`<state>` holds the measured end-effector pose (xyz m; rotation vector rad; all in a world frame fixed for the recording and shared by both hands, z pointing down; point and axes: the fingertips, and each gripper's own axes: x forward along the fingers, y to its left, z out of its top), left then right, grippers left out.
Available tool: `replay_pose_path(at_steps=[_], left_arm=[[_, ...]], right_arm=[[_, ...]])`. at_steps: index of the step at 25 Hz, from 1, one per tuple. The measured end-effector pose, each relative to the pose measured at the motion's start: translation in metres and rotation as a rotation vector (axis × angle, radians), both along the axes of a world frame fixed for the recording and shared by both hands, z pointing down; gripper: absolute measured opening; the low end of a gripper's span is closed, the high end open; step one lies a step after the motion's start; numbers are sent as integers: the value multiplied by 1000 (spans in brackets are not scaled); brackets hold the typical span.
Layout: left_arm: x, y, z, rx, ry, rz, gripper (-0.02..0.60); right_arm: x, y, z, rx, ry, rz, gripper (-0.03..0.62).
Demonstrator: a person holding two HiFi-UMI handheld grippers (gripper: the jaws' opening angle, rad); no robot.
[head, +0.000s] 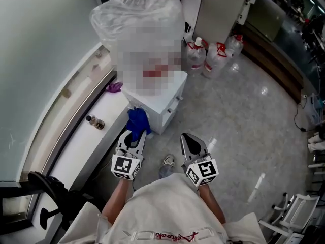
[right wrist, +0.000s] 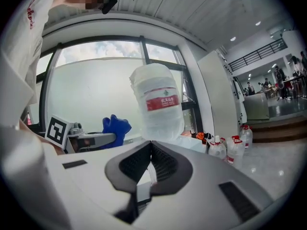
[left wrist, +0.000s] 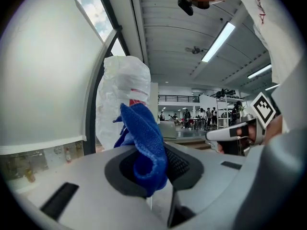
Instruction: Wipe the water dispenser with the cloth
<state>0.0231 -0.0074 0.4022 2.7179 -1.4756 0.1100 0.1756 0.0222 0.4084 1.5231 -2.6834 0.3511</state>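
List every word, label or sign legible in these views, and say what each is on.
"农夫山泉", as best it reads: white characters on the red label of the large clear water bottle on the white water dispenser.
Red cursive stitching on the person's white shirt: too blurred to read.
Red labels on the small clear plastic jugs on the floor: too small to read.
Black-and-white square markers: patterns only, no text.

Grey floor (head: pixel 244 116), perhaps frosted curved window (head: pixel 30 60)
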Motion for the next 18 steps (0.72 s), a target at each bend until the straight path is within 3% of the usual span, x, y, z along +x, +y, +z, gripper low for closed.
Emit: replay_pose_path(at_steps=[10, 18], left_arm=[[-52, 115, 6, -1, 10, -50, 86], [-58, 188, 11, 0, 31, -39, 86]], right_arm=[[-58, 108, -3, 30, 30, -37, 15], [-67, 185, -5, 49, 57, 5, 15]])
